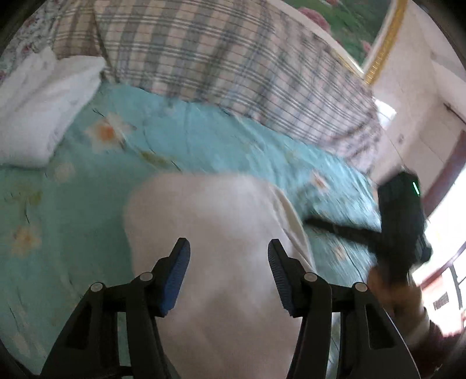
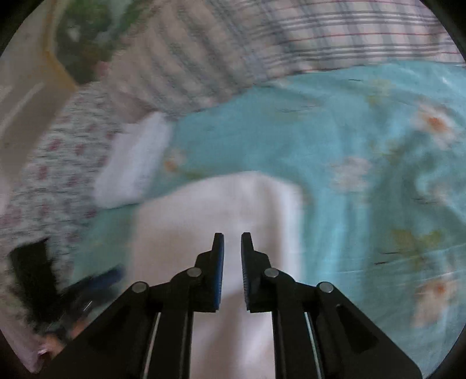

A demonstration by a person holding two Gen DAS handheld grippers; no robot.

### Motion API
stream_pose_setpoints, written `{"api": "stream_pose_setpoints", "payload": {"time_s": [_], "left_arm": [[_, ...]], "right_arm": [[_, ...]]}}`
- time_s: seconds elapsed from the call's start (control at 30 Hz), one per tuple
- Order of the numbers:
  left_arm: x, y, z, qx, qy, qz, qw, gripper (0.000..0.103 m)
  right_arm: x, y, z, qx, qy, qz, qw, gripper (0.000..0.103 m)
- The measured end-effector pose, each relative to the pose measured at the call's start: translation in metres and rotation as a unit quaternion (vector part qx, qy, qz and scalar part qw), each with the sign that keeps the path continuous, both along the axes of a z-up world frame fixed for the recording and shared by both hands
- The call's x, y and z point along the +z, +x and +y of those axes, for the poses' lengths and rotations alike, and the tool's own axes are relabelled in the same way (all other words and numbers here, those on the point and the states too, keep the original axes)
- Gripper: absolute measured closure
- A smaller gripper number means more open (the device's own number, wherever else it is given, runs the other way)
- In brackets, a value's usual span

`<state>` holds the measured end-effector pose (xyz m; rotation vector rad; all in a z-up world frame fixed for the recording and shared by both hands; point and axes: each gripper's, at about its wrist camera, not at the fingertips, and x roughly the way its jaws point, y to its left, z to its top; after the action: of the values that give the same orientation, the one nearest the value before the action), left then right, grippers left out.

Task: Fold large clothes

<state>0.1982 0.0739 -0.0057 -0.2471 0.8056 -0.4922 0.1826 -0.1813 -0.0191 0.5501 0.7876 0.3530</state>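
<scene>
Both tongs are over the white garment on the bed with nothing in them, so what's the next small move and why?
Probably lower the left tongs onto the white garment and pinch an edge. They stand open above it; the right tongs are nearly closed, empty.

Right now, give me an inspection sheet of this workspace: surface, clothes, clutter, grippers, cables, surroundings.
Surface: turquoise floral bedsheet, wrinkled.
Job's things: white garment lying on the sheet below both grippers; a white folded piece at the sheet's edge.
Clutter: plaid bedding heaped along the far side; a floral fabric near it.
Grippers: left gripper open, fingers apart over the garment, nothing between them; right gripper open by a narrow gap, nothing pinched.
Cables: nothing seen.
Surroundings: gold-framed flower picture on a pale wall; both views blurred.
</scene>
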Motion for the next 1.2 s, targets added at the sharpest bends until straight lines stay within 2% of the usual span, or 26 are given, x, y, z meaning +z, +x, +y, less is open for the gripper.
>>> {"api": "stream_pose_setpoints", "payload": {"time_s": [0.03,0.07,0.13,0.2,0.23,0.3,0.4,0.5,0.63,0.73,0.87,0.97,1.03,1.13,1.2], "left_arm": [[-0.002,0.015,0.003,0.010,0.003,0.005,0.9999,0.048],[-0.006,0.028,0.004,0.014,0.003,0.014,0.9998,0.049],[-0.021,0.055,0.005,0.021,0.014,0.038,0.9989,0.054],[-0.038,0.077,0.002,0.019,0.019,0.064,0.9976,0.063],[-0.047,0.087,-0.001,0.015,0.020,0.077,0.9967,0.066],[-0.062,0.104,-0.010,0.019,0.050,0.090,0.9944,0.078],[-0.073,0.119,-0.022,0.015,0.077,0.089,0.9929,0.077],[-0.073,0.121,-0.020,0.019,0.076,0.092,0.9927,0.078],[-0.047,0.087,-0.016,0.018,0.068,0.077,0.9945,0.080],[-0.021,0.037,-0.010,-0.006,0.037,0.056,0.9977,0.080],[0.000,-0.034,-0.010,-0.042,0.024,0.019,0.9987,0.078],[-0.004,-0.070,-0.010,-0.052,0.029,0.015,0.9981,0.078],[-0.020,-0.087,-0.013,-0.059,0.032,0.031,0.9972,0.078],[-0.043,-0.088,-0.016,-0.047,0.044,0.050,0.9967,0.079],[-0.050,-0.087,-0.016,-0.043,0.032,0.050,0.9973,0.078]], "right_arm": [[-0.006,0.005,0.009,0.017,0.021,0.009,1.000,0.091],[-0.016,0.010,0.015,0.020,0.020,0.022,0.999,0.091],[-0.037,0.015,0.019,0.005,-0.012,0.051,0.999,0.091],[-0.062,0.015,0.012,-0.007,-0.036,0.075,0.997,0.103],[-0.072,0.014,0.003,-0.009,-0.027,0.074,0.997,0.103],[-0.079,0.013,-0.010,-0.017,-0.009,0.073,0.997,0.103],[-0.080,0.014,-0.015,-0.019,-0.006,0.072,0.997,0.103],[-0.081,0.013,-0.018,-0.022,-0.001,0.072,0.997,0.103],[-0.076,0.012,-0.013,-0.025,0.011,0.074,0.997,0.103],[-0.068,0.004,-0.014,-0.033,-0.008,0.073,0.997,0.103],[-0.053,-0.012,-0.018,-0.034,-0.017,0.064,0.997,0.102],[-0.039,-0.030,-0.013,-0.018,-0.025,0.044,0.999,0.101],[-0.029,-0.043,-0.003,0.009,-0.023,0.030,0.999,0.101],[-0.029,-0.057,0.018,0.055,-0.037,0.024,0.997,0.101],[-0.040,-0.060,0.025,0.051,-0.080,0.044,0.995,0.101]]}}
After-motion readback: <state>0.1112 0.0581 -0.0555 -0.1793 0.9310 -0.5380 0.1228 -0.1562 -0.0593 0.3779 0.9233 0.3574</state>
